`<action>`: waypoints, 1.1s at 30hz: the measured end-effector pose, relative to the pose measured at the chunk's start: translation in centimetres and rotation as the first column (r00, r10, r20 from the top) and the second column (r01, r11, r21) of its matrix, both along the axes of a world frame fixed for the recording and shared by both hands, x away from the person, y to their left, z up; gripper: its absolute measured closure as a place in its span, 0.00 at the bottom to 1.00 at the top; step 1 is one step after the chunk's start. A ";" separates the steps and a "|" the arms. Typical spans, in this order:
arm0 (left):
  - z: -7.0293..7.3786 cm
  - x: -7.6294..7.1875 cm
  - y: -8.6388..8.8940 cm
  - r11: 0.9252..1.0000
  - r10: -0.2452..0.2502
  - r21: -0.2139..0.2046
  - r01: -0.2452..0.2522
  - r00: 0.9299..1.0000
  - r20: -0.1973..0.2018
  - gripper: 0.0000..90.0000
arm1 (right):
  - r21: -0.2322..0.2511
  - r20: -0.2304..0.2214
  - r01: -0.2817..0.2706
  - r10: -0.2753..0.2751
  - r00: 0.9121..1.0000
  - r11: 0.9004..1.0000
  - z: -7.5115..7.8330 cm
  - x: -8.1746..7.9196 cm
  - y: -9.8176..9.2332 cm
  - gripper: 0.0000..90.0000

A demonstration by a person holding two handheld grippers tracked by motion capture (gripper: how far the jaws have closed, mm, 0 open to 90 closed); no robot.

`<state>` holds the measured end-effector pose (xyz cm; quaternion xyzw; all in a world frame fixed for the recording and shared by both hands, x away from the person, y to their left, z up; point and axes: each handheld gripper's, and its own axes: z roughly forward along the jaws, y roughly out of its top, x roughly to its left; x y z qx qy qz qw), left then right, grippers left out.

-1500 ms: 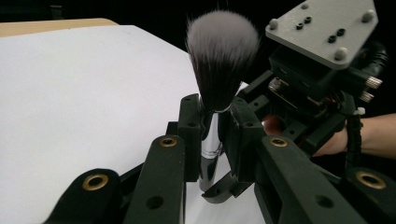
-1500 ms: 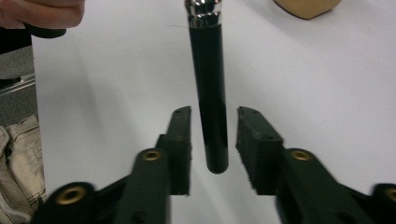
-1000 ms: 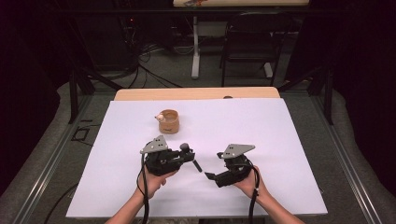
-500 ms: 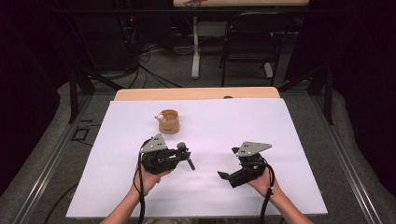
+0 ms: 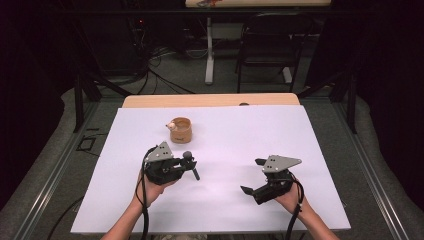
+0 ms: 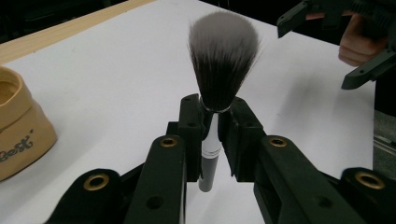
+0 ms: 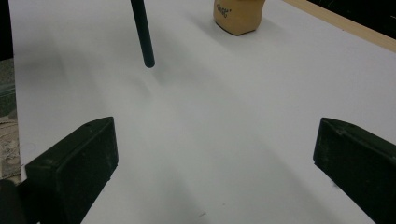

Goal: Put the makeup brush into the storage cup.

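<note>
White sheeting covers the table (image 5: 320,150) in the high view, the left gripper (image 5: 186,164) holding a makeup brush (image 5: 190,165) near the tan pouch (image 5: 180,129), its jaws clamped on the slim handle below soft bristles in the left gripper view, while the right gripper view shows jaws wide apart, empty; next, I judge, a careful drop into the pouch.

The left gripper (image 5: 186,165), gripped in the left hand (image 5: 150,187), has its jaws clamped together. The right gripper (image 5: 254,176), held in the right hand (image 5: 290,197), has jaws spread wide, having just been opening, nothing between them.
</note>
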<state>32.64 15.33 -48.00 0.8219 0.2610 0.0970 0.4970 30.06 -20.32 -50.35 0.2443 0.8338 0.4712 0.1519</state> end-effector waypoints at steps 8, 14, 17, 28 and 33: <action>0.0 0.1 0.2 1.000 -0.007 0.023 0.007 1.000 -0.004 0.87 | 0.048 -0.021 0.046 -0.045 0.999 0.998 -0.1 -1.1 -2.3 0.00; 0.3 0.4 0.4 0.999 -0.007 0.037 0.007 1.000 0.002 0.87 | 0.038 -0.015 0.060 -0.059 0.998 0.997 -0.5 -1.9 -3.4 0.00; 0.5 0.6 0.6 0.999 -0.004 0.043 0.004 1.000 0.003 0.87 | 0.027 -0.009 0.062 -0.062 0.998 0.998 -0.6 -2.0 -3.6 0.00; 1.5 1.4 0.4 0.999 -0.017 0.049 0.017 1.000 0.004 0.87 | 0.000 0.000 0.056 -0.056 0.998 0.998 -0.8 -1.5 -3.5 0.00; 1.6 1.5 0.0 0.997 -0.036 0.070 0.036 0.999 0.000 0.87 | 0.001 0.006 0.043 -0.043 0.999 0.999 -0.7 -1.7 -3.4 0.00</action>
